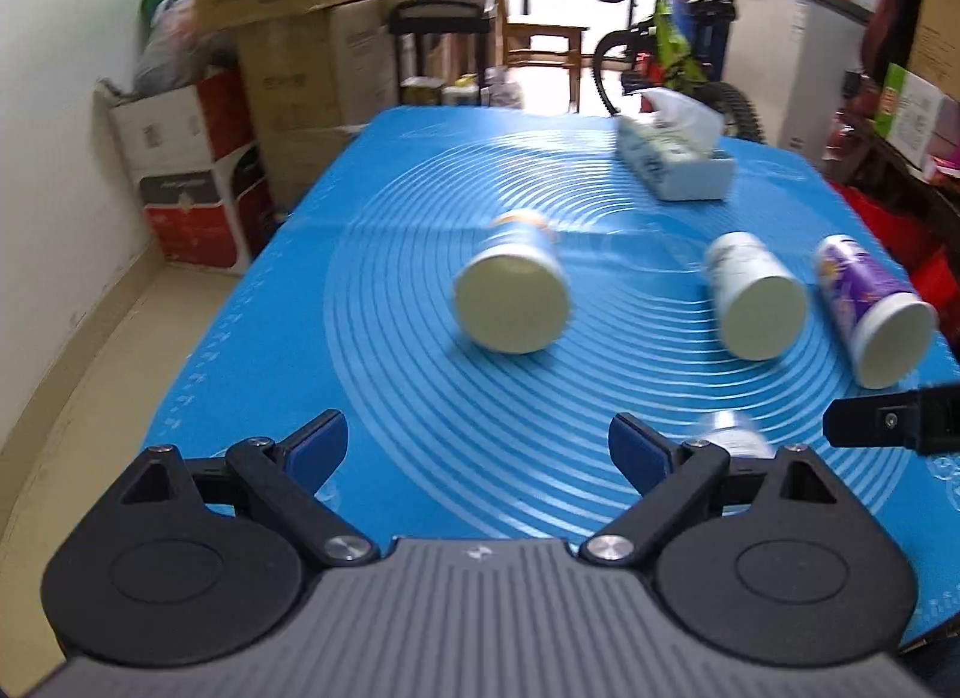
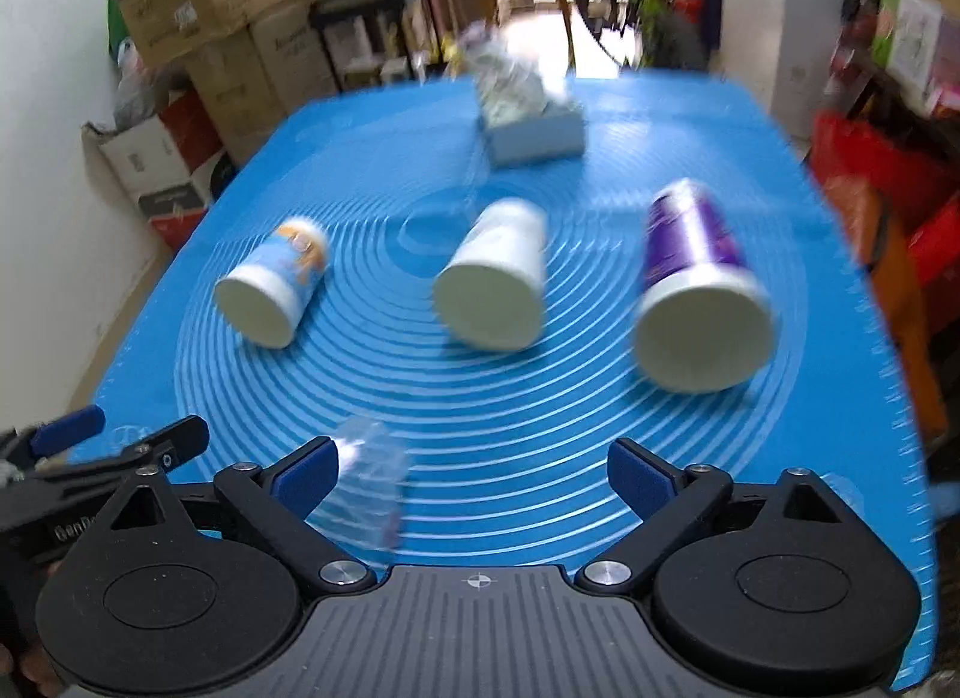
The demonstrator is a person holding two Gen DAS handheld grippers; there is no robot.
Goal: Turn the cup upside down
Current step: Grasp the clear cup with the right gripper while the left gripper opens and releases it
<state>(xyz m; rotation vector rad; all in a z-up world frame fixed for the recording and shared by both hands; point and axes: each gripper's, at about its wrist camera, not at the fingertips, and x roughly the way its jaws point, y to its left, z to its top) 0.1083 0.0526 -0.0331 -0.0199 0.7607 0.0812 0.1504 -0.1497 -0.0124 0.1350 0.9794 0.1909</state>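
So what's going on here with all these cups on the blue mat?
A person holds a gripper in each hand above a blue mat. Three paper cups stand on it: a light blue one, a white one and a purple one. A small clear cup sits nearest, beside the right gripper, and a tissue box stands further back. Both the right and left gripper have their jaws open and hold nothing. No cup is gripped yet.
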